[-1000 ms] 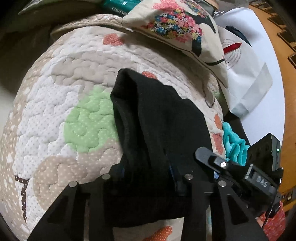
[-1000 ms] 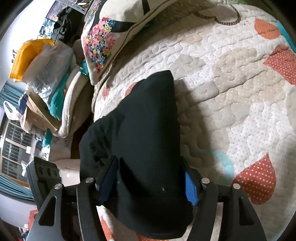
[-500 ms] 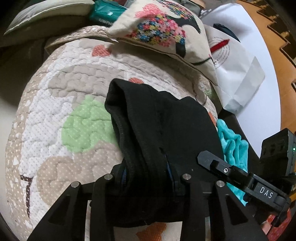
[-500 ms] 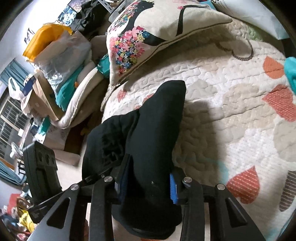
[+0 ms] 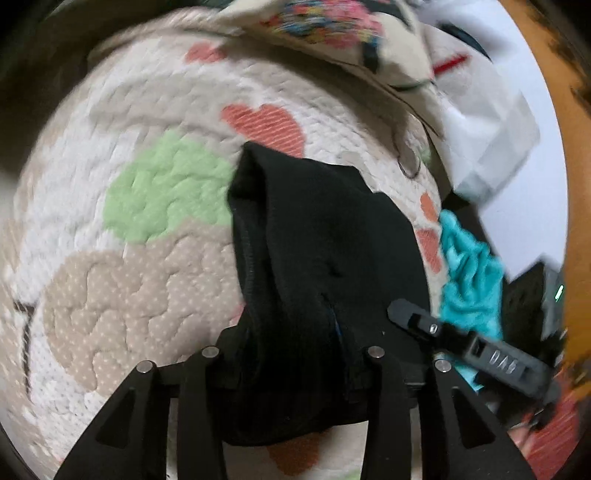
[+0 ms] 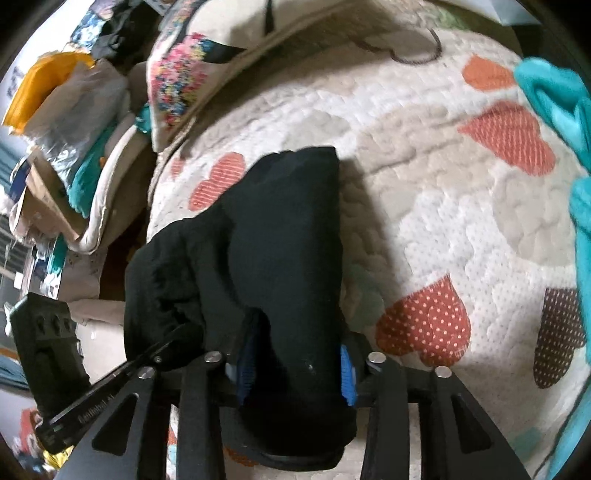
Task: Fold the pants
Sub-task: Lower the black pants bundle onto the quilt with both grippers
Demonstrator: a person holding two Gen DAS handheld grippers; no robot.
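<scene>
The black pants (image 5: 317,251) hang folded over between my two grippers, above a quilted bed cover (image 5: 147,192) with hearts. My left gripper (image 5: 291,332) is shut on one end of the black pants, with cloth bunched between its fingers. My right gripper (image 6: 295,362) is shut on the other end of the pants (image 6: 280,243); blue pads (image 6: 347,373) show beside the cloth. The far fold of the pants touches the quilt. The right gripper also shows in the left wrist view (image 5: 469,347), close beside the left one.
A floral pillow (image 6: 184,70) lies at the head of the bed (image 5: 332,33). A teal garment (image 5: 465,280) lies on the quilt's right side (image 6: 554,96). White bags (image 5: 491,147) and piled clutter (image 6: 62,122) sit beyond the bed edges.
Both grippers have moved with the pants across the quilt, and the pants' far fold now reaches less far toward the pillow. Both stay shut on the cloth. The frames now are motion-blurred.
</scene>
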